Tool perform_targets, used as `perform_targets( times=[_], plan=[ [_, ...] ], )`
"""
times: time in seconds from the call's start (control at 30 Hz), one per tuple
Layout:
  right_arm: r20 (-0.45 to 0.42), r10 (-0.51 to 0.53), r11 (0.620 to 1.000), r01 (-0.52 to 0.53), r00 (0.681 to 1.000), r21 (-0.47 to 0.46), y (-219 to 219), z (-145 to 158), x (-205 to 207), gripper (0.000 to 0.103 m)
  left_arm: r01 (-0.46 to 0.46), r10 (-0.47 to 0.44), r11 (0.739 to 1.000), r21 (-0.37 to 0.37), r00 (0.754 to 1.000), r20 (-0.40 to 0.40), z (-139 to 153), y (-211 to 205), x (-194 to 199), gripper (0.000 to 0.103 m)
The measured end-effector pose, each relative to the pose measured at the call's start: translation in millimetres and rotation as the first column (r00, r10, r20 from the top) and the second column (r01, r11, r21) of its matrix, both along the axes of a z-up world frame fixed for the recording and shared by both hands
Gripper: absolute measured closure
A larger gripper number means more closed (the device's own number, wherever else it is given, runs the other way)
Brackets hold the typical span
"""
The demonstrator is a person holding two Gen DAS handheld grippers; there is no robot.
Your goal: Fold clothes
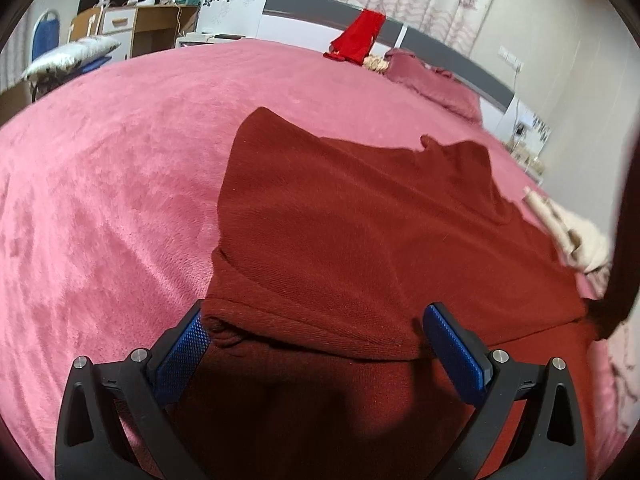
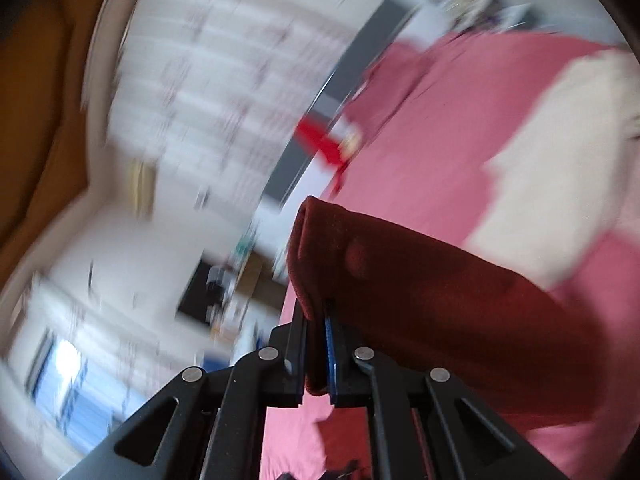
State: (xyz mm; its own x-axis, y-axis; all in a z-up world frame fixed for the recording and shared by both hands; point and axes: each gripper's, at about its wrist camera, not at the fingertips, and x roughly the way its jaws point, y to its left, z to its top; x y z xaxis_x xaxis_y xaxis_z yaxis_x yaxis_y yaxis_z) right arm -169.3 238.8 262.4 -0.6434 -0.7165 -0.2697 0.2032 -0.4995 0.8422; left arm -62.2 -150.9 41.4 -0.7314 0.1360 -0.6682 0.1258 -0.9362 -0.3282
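Note:
A dark red knitted garment [image 1: 352, 232] lies spread on the pink bed cover [image 1: 112, 168], with a folded edge at its near end. My left gripper [image 1: 320, 324] stands open just above that edge; its blue pads [image 1: 184, 352] straddle the fold without pressing it. In the blurred, tilted right wrist view, my right gripper [image 2: 316, 320] is shut on a doubled edge of the same dark red garment [image 2: 420, 288], which is lifted off the bed and drapes away to the right.
A cream garment [image 1: 576, 236] lies at the bed's right side, also visible as a cream garment [image 2: 560, 168]. A bright red cloth [image 1: 358, 36] hangs on the headboard [image 1: 304, 6]. A pink pillow [image 1: 432, 80], a desk and a blue chair [image 1: 44, 36] sit beyond.

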Motion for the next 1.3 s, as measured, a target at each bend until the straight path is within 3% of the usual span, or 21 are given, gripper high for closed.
perform_targets(
  times=[0.1, 0.23, 0.33, 0.4, 0.47, 0.53, 0.6, 0.67, 0.77, 0.93, 1.07, 1.2, 1.3],
  plan=[
    [0.035, 0.169, 0.985, -0.170, 0.985, 0.038, -123, -25, -26, 0.097, 0.005, -0.002, 0.997, 0.073, 0.999, -0.034, -1, -11, 5, 0.000],
    [0.118, 0.307, 0.922, -0.326, 0.944, 0.209, -245, -81, -30, 0.093, 0.011, -0.004, 0.992, 0.124, 0.998, -0.060, -4, -18, 8, 0.000],
    [0.263, 0.438, 0.813, -0.503, 0.860, 0.292, -313, -138, -21, 0.083, 0.014, -0.005, 0.991, 0.132, 0.998, -0.065, -5, -20, 8, 0.000],
    [0.326, 0.447, 0.746, -0.548, 0.833, 0.378, -327, -160, -13, 0.082, 0.015, -0.006, 0.991, 0.136, 0.998, -0.068, -5, -21, 7, 0.000],
    [0.280, 0.439, 0.709, -0.521, 0.853, 0.475, -315, -160, 3, 0.081, 0.015, -0.006, 0.990, 0.140, 0.998, -0.069, -6, -21, 7, 0.000],
    [0.200, 0.436, 0.710, -0.472, 0.878, 0.522, -289, -155, 24, 0.080, 0.016, -0.006, 0.989, 0.144, 0.997, -0.071, -5, -22, 7, 0.000],
    [0.160, 0.373, 0.745, -0.398, 0.914, 0.536, -245, -155, 41, 0.080, 0.016, -0.006, 0.989, 0.150, 0.997, -0.071, -5, -23, 6, 0.000],
    [0.182, 0.204, 0.793, -0.272, 0.962, 0.545, -180, -170, 50, 0.080, 0.016, -0.005, 0.987, 0.158, 0.998, -0.068, -2, -24, 6, 0.000],
    [0.275, 0.057, 0.854, -0.189, 0.960, 0.485, -109, -202, 48, 0.076, 0.008, -0.002, 0.977, 0.214, 1.000, -0.028, 2, -26, 2, 0.000],
    [0.338, -0.050, 0.970, -0.036, 0.940, 0.242, -27, -244, 49, 0.076, -0.078, 0.078, 0.880, 0.469, 0.997, 0.020, 7, -51, -13, 0.000],
    [0.366, -0.124, 0.992, 0.109, 0.922, 0.060, 5, -264, 53, 0.079, -0.164, 0.136, 0.889, 0.428, 0.986, 0.095, 3, -50, -37, 0.000],
    [0.309, -0.230, 0.972, 0.233, 0.923, 0.026, 30, -261, 64, 0.079, -0.110, 0.099, 0.932, 0.346, 0.994, 0.049, 4, -35, -28, 0.000],
    [0.346, -0.259, 0.957, 0.289, 0.902, -0.036, 40, -276, 68, 0.083, -0.037, 0.027, 0.969, 0.244, 0.999, 0.043, 4, -26, -18, 0.000]
  ],
)
